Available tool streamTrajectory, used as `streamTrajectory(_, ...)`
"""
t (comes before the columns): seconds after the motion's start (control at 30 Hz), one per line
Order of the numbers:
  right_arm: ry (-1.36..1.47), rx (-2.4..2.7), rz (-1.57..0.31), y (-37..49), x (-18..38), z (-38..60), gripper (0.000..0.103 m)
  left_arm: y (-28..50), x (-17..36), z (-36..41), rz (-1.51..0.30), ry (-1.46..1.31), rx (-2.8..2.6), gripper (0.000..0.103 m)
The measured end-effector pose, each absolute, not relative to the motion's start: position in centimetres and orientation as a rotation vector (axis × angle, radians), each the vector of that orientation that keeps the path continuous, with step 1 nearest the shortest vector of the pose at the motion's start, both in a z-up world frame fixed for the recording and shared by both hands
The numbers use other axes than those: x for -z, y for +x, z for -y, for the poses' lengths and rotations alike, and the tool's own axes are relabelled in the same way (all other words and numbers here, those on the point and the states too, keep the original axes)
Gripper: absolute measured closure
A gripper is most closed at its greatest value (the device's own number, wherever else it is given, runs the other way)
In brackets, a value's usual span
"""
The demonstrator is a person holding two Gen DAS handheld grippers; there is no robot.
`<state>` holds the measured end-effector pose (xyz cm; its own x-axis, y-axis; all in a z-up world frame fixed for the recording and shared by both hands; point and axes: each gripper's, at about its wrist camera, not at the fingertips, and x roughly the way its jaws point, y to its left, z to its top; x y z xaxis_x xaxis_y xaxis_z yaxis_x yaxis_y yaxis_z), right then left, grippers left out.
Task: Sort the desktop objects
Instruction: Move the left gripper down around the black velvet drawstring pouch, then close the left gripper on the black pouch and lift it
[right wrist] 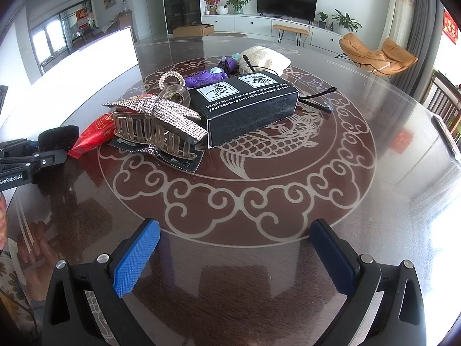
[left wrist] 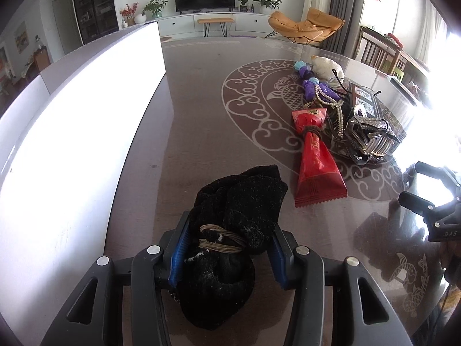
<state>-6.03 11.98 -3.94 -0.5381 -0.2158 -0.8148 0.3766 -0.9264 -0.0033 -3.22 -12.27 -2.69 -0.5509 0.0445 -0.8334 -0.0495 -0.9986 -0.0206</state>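
A black fuzzy cloth bundle [left wrist: 239, 201], tied round with tan elastic bands, sits between the blue pads of my left gripper [left wrist: 230, 230], which is shut on it. In the right wrist view the bundle [right wrist: 59, 137] pokes out of that gripper at the far left. Whether it touches the table I cannot tell. My right gripper [right wrist: 234, 227] stands open over bare tabletop, nothing between its fingers. A pile lies at the table's middle: a red snack wrapper [left wrist: 315, 164], a rhinestone hair claw [right wrist: 161, 127], a black printed box [right wrist: 247, 106], purple toys [right wrist: 204, 77], a cream cloth [right wrist: 265, 59].
A tall white panel [left wrist: 72, 144], glaring bright, runs along the left of the dark glossy round table [left wrist: 201, 115]. Black glasses [right wrist: 317, 98] lie beside the box and a pearl clip [right wrist: 170, 79] behind the claw. Chairs stand at the right edge.
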Motion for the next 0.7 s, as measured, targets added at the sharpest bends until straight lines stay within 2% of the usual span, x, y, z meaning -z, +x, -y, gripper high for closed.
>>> streamTrajectory(0.03, 1.278, 2.479, -0.254, -6.06, 3.94, -12.01, 0.0, -3.19, 2.76, 12.34, -0.006, -1.467, -2.705, 0.046)
streamTrajectory(0.1, 1.278, 2.479, -0.254, -6.06, 3.95, -12.0, 0.0, -3.14, 2.83, 12.07, -0.023, -1.489, -2.689, 0.028)
streamTrajectory(0.33, 1.278, 2.479, -0.254, -6.07, 3.95, -12.01, 0.0, -2.98, 3.02, 11.96, -0.084, -1.47, -2.683, 0.024)
streamTrajectory(0.4, 1.278, 2.479, -0.254, -6.03, 3.95, -11.98, 0.0, -3.08, 3.17, 11.96, -0.087, -1.477, -2.679, 0.015)
streamTrajectory(0.53, 1.278, 2.479, -0.254, -6.05, 3.95, -11.99, 0.0, -3.1, 3.32, 12.24, -0.079, -1.48, -2.684, 0.008)
streamTrajectory(0.6, 1.278, 2.479, -0.254, -6.06, 3.96, -12.01, 0.0, -3.04, 3.46, 12.37, -0.076, -1.484, -2.687, 0.001)
streamTrajectory(0.7, 1.278, 2.479, -0.254, -6.04, 3.96, -11.99, 0.0, -2.8, 3.55, 12.5, -0.076, -1.471, -2.695, 0.0)
